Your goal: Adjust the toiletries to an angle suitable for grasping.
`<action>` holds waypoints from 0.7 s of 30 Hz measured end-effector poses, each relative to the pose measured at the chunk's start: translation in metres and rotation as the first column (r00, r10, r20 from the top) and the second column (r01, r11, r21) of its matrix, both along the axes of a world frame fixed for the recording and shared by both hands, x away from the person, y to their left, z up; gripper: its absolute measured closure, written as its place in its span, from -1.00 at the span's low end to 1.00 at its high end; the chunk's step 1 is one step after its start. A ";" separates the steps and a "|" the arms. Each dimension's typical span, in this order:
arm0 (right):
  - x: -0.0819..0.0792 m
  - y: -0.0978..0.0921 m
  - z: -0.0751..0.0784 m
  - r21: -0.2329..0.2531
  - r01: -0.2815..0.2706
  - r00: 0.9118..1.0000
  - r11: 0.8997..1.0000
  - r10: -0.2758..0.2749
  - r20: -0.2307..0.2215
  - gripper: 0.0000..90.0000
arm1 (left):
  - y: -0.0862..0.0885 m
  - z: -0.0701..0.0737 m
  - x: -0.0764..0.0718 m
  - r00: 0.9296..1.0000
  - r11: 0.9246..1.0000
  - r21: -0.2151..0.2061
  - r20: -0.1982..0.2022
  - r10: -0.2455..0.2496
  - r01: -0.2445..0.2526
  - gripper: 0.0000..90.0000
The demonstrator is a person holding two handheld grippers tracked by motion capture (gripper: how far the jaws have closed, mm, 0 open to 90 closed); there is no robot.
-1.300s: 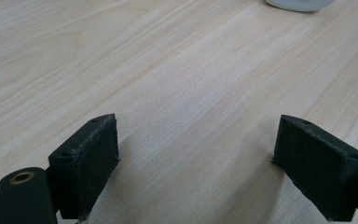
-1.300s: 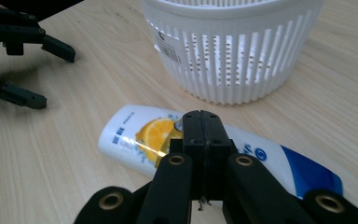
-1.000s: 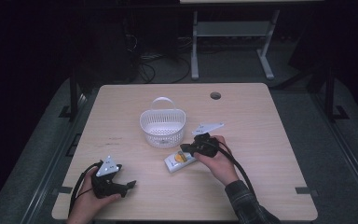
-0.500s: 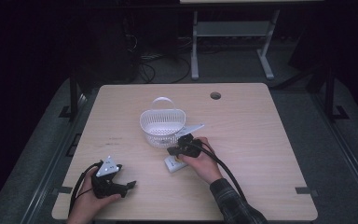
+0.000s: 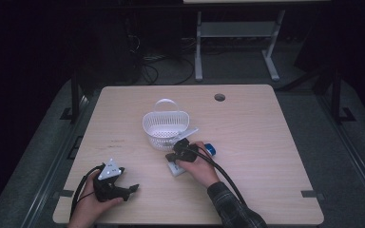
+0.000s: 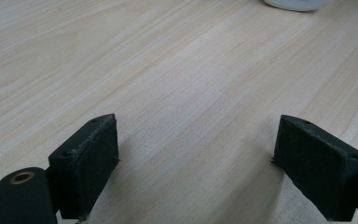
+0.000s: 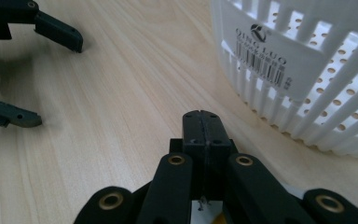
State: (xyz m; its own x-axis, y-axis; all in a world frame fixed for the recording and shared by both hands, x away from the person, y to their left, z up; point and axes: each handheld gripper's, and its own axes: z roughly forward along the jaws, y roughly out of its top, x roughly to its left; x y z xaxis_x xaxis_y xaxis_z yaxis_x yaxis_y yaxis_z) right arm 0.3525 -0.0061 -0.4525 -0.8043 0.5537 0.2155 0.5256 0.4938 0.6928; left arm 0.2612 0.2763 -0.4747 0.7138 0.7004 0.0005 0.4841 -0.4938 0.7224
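Left tongs (image 6: 196, 154) wide apart over bare table (image 6: 168, 70)

Table (image 5: 266, 142) with a basket (image 5: 165, 128) near its centre, handle (image 5: 164, 103) on the far side. Just in front and to the right of the basket, the right gripper (image 5: 173, 156) lies over a small flat package (image 5: 177, 168); a small object (image 5: 210, 148) sits just right of the hand. The left gripper (image 5: 132, 188) rests near the front left edge, well apart from the basket. A cable hole (image 5: 219, 97) lies towards the far edge, right of the basket.
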 end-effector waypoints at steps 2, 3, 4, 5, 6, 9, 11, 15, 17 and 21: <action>-0.001 0.001 0.000 -0.012 -0.004 1.000 1.000 0.004 -0.005 1.00 | 0.000 0.000 0.000 1.000 1.000 0.000 0.000 0.000 0.000 -0.71; -0.002 0.001 0.000 -0.017 -0.005 1.000 1.000 0.005 -0.005 1.00 | 0.000 0.000 0.000 1.000 1.000 0.000 0.000 0.000 0.000 -0.71; -0.003 0.001 0.000 -0.020 -0.010 1.000 1.000 0.010 -0.002 1.00 | 0.000 0.000 0.000 1.000 1.000 -0.001 0.000 0.000 0.000 -0.71; -0.003 0.001 0.000 -0.021 -0.013 1.000 1.000 0.013 -0.004 1.00 | 0.000 0.000 0.000 1.000 1.000 -0.001 0.000 -0.001 0.001 -0.71; -0.004 0.001 0.000 -0.022 -0.017 1.000 1.000 0.016 -0.002 1.00 | 0.000 0.000 0.000 1.000 1.000 0.000 0.000 -0.002 0.002 -0.71; -0.008 0.000 0.001 -0.027 -0.030 1.000 0.999 0.030 0.000 1.00 | 0.000 0.000 0.000 1.000 1.000 0.001 0.001 -0.002 0.002 -0.71; -0.011 -0.001 0.000 -0.030 -0.037 0.999 0.999 0.036 -0.007 1.00 | 0.000 0.000 0.000 1.000 1.000 0.001 0.001 -0.002 0.002 -0.71; -0.016 -0.005 0.000 -0.033 -0.043 0.999 0.999 0.042 -0.013 1.00 | 0.000 0.000 0.000 1.000 1.000 0.001 0.001 -0.002 0.002 -0.71; -0.018 -0.006 0.000 -0.034 -0.045 0.999 0.998 0.045 -0.015 1.00 | 0.000 0.000 0.000 1.000 1.000 0.001 0.002 -0.001 0.001 -0.71; -0.022 -0.010 0.000 -0.040 -0.049 0.999 0.998 0.048 -0.019 1.00 | 0.000 0.000 0.000 1.000 1.000 0.001 0.001 -0.002 0.002 -0.71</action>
State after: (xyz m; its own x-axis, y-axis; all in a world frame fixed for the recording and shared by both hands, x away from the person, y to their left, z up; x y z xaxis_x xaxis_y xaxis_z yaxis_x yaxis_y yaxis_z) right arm 0.3304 -0.0157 -0.4527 -0.8267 0.5227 0.2083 0.5124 0.5462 0.6627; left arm 0.2611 0.2761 -0.4748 0.7149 0.6992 0.0021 0.4822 -0.4953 0.7226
